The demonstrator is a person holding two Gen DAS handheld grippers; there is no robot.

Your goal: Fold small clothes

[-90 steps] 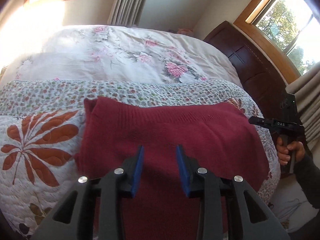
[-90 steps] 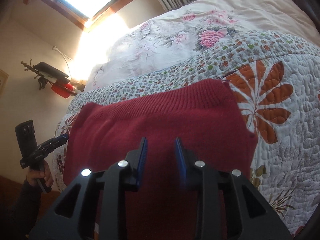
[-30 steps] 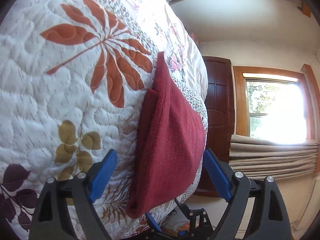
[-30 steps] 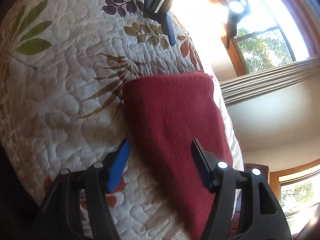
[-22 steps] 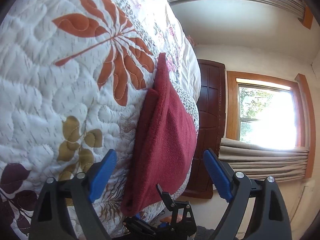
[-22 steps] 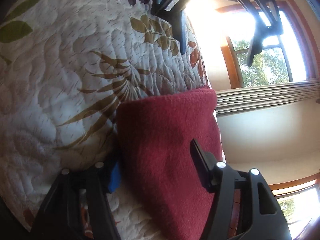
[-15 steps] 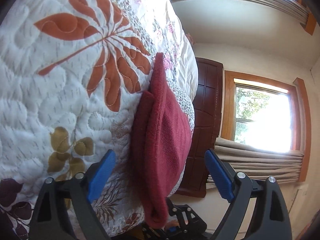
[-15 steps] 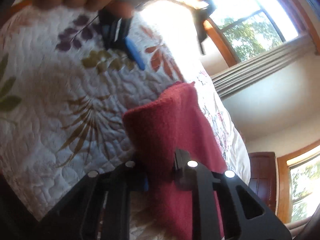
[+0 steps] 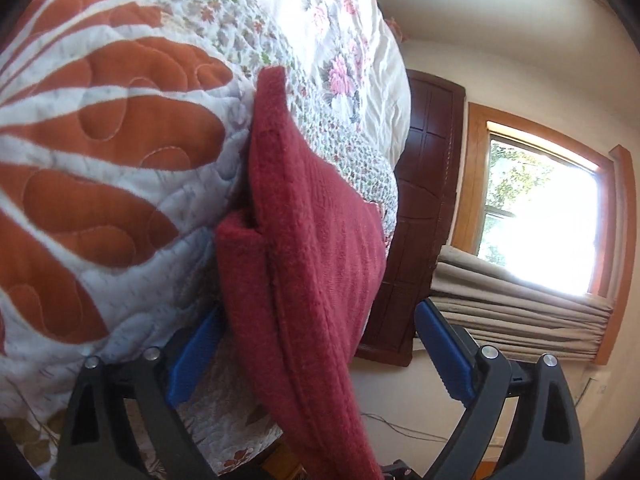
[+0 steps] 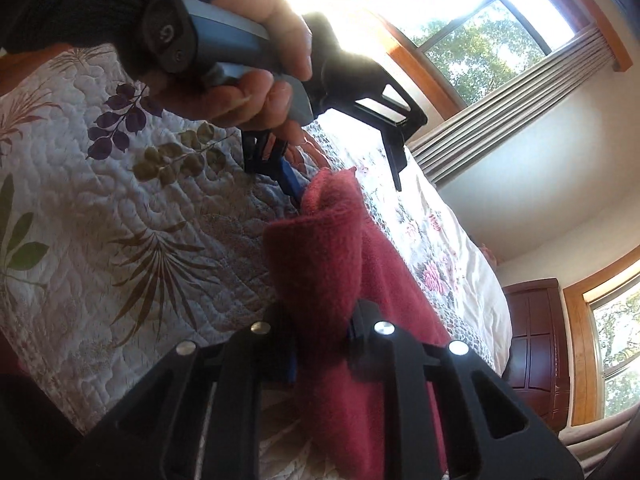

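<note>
- The red sweater (image 9: 312, 264) lies folded on the quilt (image 9: 120, 160) of the bed, at its near edge.
- The right claw (image 10: 320, 344) is clamped on one corner of the sweater.
- The left claw (image 9: 316, 356) is spread wide around the other corner, gripping nothing.
- A hand (image 10: 244, 60) holds the left claw's handle.

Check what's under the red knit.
The quilt lies under the red knit, its orange leaf print showing alongside. The left tongs' lower blue pad slips underneath. The rest is covered by the knit.
</note>
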